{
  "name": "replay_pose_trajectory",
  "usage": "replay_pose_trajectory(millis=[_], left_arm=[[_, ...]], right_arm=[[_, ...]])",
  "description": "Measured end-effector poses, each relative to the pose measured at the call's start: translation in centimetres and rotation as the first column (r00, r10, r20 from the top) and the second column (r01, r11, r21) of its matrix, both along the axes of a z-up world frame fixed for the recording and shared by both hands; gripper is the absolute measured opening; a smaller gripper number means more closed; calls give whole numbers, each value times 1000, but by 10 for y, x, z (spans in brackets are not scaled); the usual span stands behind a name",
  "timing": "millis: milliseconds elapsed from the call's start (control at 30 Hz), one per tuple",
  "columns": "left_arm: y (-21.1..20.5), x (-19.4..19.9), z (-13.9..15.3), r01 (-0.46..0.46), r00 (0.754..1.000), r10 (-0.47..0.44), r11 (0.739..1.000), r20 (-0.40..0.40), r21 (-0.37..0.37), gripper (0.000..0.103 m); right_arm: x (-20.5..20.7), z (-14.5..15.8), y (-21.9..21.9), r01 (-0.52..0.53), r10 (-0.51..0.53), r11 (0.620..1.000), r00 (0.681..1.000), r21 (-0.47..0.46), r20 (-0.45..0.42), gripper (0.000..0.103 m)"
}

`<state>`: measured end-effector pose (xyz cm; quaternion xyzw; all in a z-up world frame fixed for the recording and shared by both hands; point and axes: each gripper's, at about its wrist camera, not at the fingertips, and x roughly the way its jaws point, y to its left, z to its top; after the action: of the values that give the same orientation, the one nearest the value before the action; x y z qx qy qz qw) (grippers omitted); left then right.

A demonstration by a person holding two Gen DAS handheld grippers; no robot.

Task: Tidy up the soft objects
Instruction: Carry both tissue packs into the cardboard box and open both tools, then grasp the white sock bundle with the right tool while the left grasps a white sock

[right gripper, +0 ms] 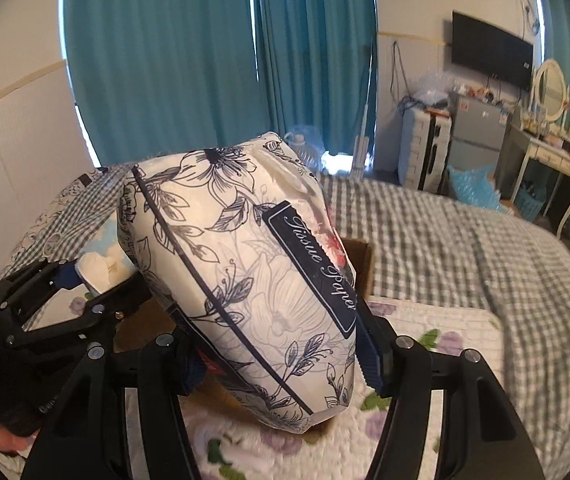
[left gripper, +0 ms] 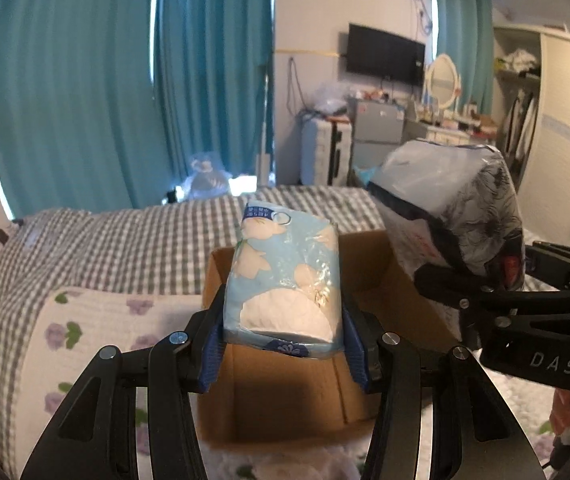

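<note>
My left gripper [left gripper: 283, 344] is shut on a light blue tissue pack [left gripper: 285, 276] with white flowers, held upright over an open cardboard box [left gripper: 285, 408] on the bed. My right gripper [right gripper: 277, 354] is shut on a larger white tissue pack [right gripper: 241, 272] with dark floral line drawings and a "Tissue Paper" label. That pack also shows in the left wrist view [left gripper: 453, 216], above the box's right side. The left gripper [right gripper: 67, 280] with the blue pack [right gripper: 99, 266] shows at the left of the right wrist view. The box [right gripper: 359, 264] is mostly hidden there.
The box sits on a white quilt with purple flowers [left gripper: 97, 332] over a grey checked bedspread [right gripper: 465, 248]. Teal curtains [left gripper: 85, 88] hang behind. A dresser with an oval mirror [right gripper: 551, 88], a small fridge [left gripper: 377, 128] and a wall TV [left gripper: 385, 54] stand at the far right.
</note>
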<state>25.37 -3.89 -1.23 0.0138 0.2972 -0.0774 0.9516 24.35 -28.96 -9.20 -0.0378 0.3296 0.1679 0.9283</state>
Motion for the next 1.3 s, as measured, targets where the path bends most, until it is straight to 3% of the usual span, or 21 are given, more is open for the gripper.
replay_pose_trajectory(millis=[167, 333, 467, 533, 633, 900, 1000, 1067, 1300], left_arm=[[4, 23, -21, -4, 999, 4, 1000, -43, -4, 52], [0, 22, -29, -7, 999, 8, 1000, -40, 22, 79], [-9, 11, -20, -11, 1000, 12, 996, -8, 84, 80], [-4, 7, -15, -13, 1000, 14, 997, -11, 76, 80], [3, -7, 2, -22, 1000, 22, 998, -2, 53, 80], [19, -81, 77, -31, 991, 28, 999, 128, 26, 81], [24, -118, 104, -30, 981, 25, 999, 190, 25, 93], [26, -142, 119, -30, 975, 25, 999, 219, 18, 93], [26, -192, 115, -16, 979, 15, 1000, 202, 3, 94]], right_arm=[[29, -25, 6, -3, 2, 1000, 999, -9, -34, 62], [35, -29, 1, 12, -11, 999, 999, 35, -40, 69], [29, -18, -5, 34, -34, 998, 999, 43, -16, 80], [22, -7, -7, 47, -47, 998, 999, 45, 2, 86], [8, 14, -12, 58, -59, 997, 998, 58, 27, 87], [-71, 90, -23, 70, -75, 996, 989, 47, 130, 89], [-113, 115, -32, 73, -80, 996, 983, 50, 163, 89], [-136, 125, -36, 74, -81, 996, 981, 48, 176, 91], [-210, 129, -47, 84, -81, 996, 977, -11, 197, 95]])
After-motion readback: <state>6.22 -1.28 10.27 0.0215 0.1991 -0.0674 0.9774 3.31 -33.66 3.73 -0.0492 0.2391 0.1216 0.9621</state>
